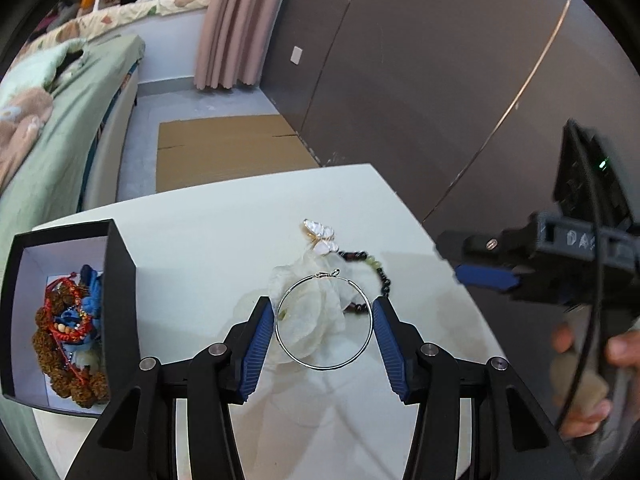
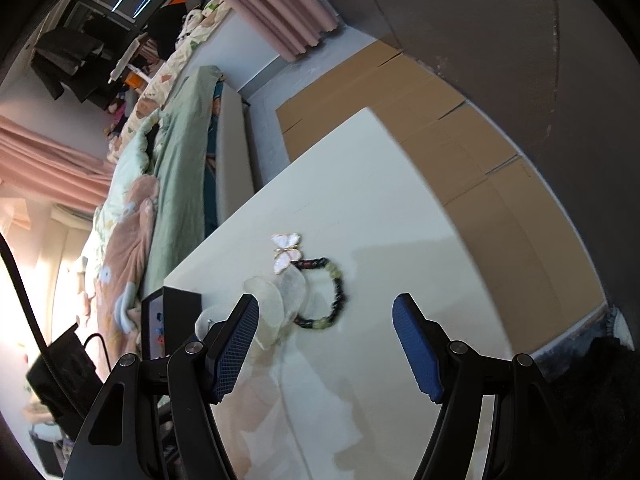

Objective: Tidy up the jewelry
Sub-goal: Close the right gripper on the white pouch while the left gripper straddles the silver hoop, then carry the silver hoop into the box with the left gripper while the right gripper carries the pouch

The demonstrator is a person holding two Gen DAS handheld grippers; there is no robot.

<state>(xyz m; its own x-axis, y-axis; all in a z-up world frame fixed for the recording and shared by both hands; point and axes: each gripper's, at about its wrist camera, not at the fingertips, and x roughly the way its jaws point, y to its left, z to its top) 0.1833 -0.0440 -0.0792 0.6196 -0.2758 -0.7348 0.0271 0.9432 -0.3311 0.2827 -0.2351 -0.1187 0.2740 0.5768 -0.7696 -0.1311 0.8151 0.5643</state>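
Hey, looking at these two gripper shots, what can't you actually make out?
- Bead bracelet: left view, near part behind the shell flower.
- Box contents: tangled; right view shows only a corner.
- Silver hoop: pad contact with left gripper unclear; missing in right view.

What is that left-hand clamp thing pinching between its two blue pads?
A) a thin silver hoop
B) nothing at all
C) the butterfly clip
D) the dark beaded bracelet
A: in the left wrist view the thin silver hoop spans the gap of the left gripper, touching both blue pads, while the butterfly clip and beaded bracelet lie on the table beyond.
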